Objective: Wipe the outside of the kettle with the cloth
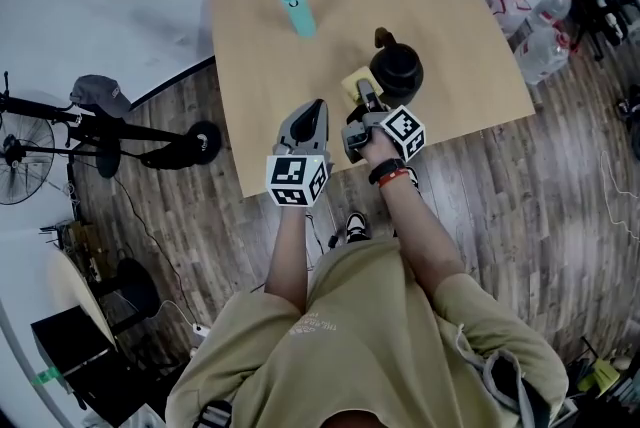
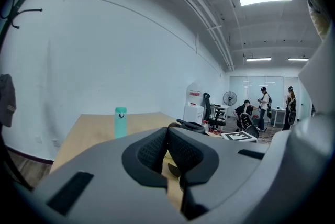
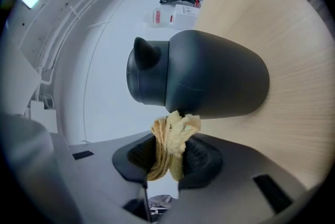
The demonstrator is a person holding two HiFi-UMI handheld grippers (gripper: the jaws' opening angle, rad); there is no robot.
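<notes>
Head view: black kettle point(image 1: 397, 73) upright on wooden table point(image 1: 450, 6), nr front edge; bare top beyond it & to its rt. Teal bottle point(image 1: 296, 8) well apart, far-left part. Rt gripper point(image 3: 168, 157): jaws clamped on yellow cloth point(image 3: 172, 136), cloth touching kettle side. Left gripper point(image 2: 167, 152): jaws together, nothing between, over table nr front edge.

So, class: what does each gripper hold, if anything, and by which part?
The right gripper pinches the crumpled yellow cloth by a bunched fold, its tuft against the dark grey kettle. The left gripper has jaws together, holding nothing.
</notes>
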